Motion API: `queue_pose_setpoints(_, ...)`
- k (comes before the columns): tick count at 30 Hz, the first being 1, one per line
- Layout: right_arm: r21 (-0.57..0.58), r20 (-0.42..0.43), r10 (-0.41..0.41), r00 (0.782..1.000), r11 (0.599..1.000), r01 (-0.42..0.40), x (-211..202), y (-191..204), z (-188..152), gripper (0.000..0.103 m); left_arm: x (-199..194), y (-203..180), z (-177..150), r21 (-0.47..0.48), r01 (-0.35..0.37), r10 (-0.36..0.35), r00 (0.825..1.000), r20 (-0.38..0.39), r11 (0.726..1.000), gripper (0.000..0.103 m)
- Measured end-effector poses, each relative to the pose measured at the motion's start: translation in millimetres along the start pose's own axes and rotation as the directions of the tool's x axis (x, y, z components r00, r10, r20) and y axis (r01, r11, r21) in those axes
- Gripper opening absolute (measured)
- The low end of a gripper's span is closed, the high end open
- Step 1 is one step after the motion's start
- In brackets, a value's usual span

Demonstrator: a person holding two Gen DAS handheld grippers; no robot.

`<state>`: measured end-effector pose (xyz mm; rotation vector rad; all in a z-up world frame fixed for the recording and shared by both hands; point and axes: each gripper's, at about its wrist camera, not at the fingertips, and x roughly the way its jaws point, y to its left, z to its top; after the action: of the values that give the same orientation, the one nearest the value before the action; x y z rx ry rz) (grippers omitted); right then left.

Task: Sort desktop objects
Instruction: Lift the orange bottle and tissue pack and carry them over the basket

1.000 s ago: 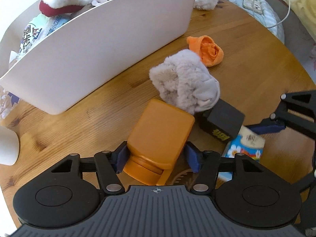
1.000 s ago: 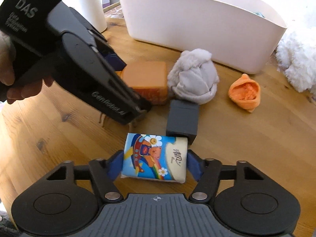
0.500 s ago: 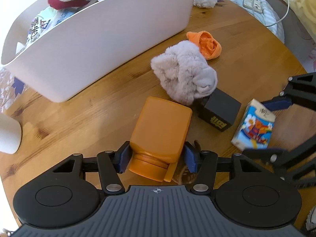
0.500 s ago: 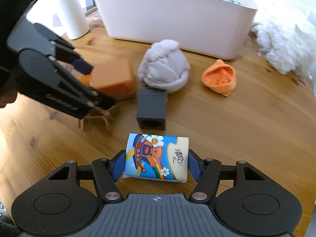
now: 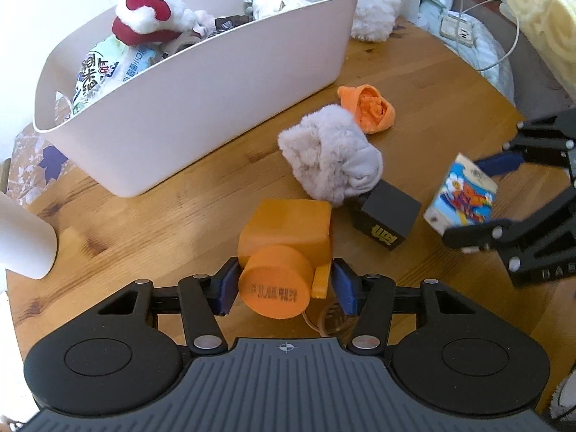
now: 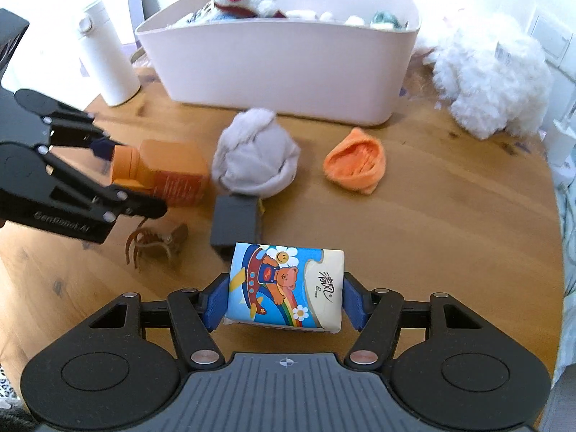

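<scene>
The left claw (image 5: 282,284) is clamped on the stiff orange plastic bottle (image 5: 288,241) near its cap; the right claw (image 6: 284,300) is clamped sidewise on the soft, probably light printed tissue pack (image 6: 286,286), before the white oval plastic bin (image 6: 280,68).

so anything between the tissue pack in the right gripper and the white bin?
Nothing blocks it in the air. The right gripper holds the tissue pack clear of the table. The black box, grey sock bundle and orange sock lie low before the white bin, whose top is open.
</scene>
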<state>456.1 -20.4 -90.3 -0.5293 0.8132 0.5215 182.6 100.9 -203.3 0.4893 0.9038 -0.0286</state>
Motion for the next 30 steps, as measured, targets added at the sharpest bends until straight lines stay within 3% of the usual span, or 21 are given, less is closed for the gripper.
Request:
queue_pose_setpoints(13, 0.017, -0.001, -0.014, 1.0, 1.0, 0.014, -1.6, -9.3, 0.7, 0.062, 7.2, -3.2, -2.6, 0.028, -0.02, 0.02, 1.0, 0.0, 0.999, 0.054)
queue_pose_setpoints(16, 0.017, -0.007, -0.016, 1.0, 1.0, 0.016, -1.4, -9.2, -0.3, 0.062, 17.7, -2.2, -1.7, 0.017, -0.015, 0.016, 0.998, -0.058, 1.0, 0.055)
queue_pose_setpoints(25, 0.012, -0.02, -0.023, 1.0, 1.0, 0.023, -0.7, -9.3, -3.5, 0.062, 31.4, -1.2, 6.2, -0.016, -0.023, 0.023, 0.999, -0.039, 1.0, 0.055)
queue_pose_setpoints(27, 0.014, -0.024, -0.021, 0.999, 1.0, 0.021, 0.4, -10.2, -4.3, 0.062, 33.9, -2.6, 9.2, -0.012, -0.035, 0.034, 0.998, -0.043, 0.999, 0.069)
queue_pose_setpoints(30, 0.016, -0.026, -0.023, 0.999, 1.0, 0.024, 1.3, -9.5, -4.2, 0.062, 35.4, -6.6, 11.9, 0.002, -0.062, 0.062, 0.998, -0.034, 0.998, 0.07)
